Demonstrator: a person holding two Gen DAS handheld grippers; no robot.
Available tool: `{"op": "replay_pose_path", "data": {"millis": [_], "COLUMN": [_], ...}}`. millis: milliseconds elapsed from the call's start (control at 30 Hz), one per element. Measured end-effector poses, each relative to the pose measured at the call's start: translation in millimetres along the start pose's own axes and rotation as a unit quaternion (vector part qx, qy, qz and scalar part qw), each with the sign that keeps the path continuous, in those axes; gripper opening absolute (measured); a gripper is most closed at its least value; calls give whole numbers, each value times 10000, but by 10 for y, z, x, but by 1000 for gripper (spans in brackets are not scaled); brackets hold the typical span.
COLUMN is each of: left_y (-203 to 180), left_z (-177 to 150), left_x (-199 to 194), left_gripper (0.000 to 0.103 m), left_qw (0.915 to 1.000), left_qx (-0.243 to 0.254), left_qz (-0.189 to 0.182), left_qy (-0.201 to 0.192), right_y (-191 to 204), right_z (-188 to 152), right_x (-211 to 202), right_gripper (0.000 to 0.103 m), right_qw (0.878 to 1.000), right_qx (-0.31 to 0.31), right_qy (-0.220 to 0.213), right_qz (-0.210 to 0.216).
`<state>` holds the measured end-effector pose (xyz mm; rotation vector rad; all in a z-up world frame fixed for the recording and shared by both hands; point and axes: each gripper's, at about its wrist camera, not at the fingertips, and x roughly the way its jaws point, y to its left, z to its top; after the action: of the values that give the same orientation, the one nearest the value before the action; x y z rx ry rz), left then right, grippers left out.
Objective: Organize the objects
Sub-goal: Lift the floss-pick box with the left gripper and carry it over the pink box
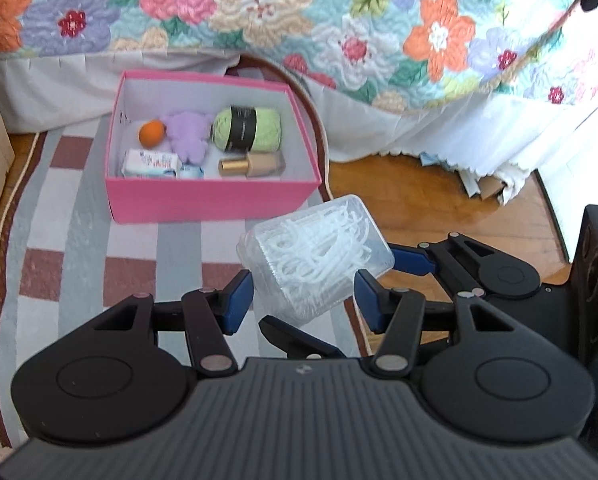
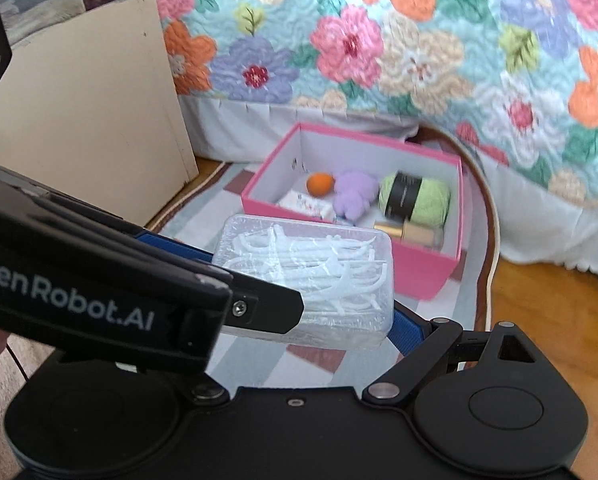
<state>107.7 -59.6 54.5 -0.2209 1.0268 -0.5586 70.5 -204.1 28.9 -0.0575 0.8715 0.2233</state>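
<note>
Left gripper [image 1: 303, 296]: blue pads closed on the short sides of the clear plastic box of floss picks [image 1: 315, 248]. Right gripper [image 2: 295, 288]: pads closed on the two ends of the same box, one pad partly hidden behind the left tool. The box is thus clamped by both tongs and held tilted in the air, above the striped rug [image 1: 59, 220], just in front of the pink box [image 1: 215, 200] and not yet over it.

Handling, judged: light, thin-walled and stiff but crushable; smooth plastic, so slip is likely if the squeeze is eased. The lid could be popped by hard pressure and the picks spilled. Best taken across flat opposite walls, at mid-height, as is done now.

Inside the pink box are seen green yarn [image 1: 247, 128], an orange ball [image 1: 152, 131], a purple plush [image 1: 187, 136], a gold-capped bottle [image 1: 251, 165] and a tissue pack [image 1: 151, 162]. Little free floor is left; the gaps are narrow. A floral quilt [image 1: 259, 8] hangs behind.
</note>
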Motion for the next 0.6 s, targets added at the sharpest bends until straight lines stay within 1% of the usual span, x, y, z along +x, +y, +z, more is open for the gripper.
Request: {"op": "replay_pose_path", "data": {"millis": [167, 333, 433, 533, 600], "left_y": [0, 78, 106, 158, 219], "left_z": [168, 422, 552, 683, 794], "left_x": [-108, -166, -187, -147, -77], "left_gripper": [54, 54, 54, 54, 54], "left_qw": [9998, 9992, 9986, 9985, 9986], "left_qx": [31, -32, 57, 97, 15], "left_qz": [16, 14, 45, 92, 98], "left_qy": [-203, -399, -517, -538, -514], "right_y": [21, -16, -24, -63, -108], "right_z": [239, 562, 666, 759, 844], "right_x": [-45, -9, 18, 94, 192], "right_gripper": [94, 94, 94, 94, 94], "right_qw": [9997, 9990, 9985, 9975, 9974], "right_qx": [-216, -379, -372, -379, -353], "right_qy": [-102, -214, -410, -590, -604], "right_qz": [-48, -38, -10, 69, 148]}}
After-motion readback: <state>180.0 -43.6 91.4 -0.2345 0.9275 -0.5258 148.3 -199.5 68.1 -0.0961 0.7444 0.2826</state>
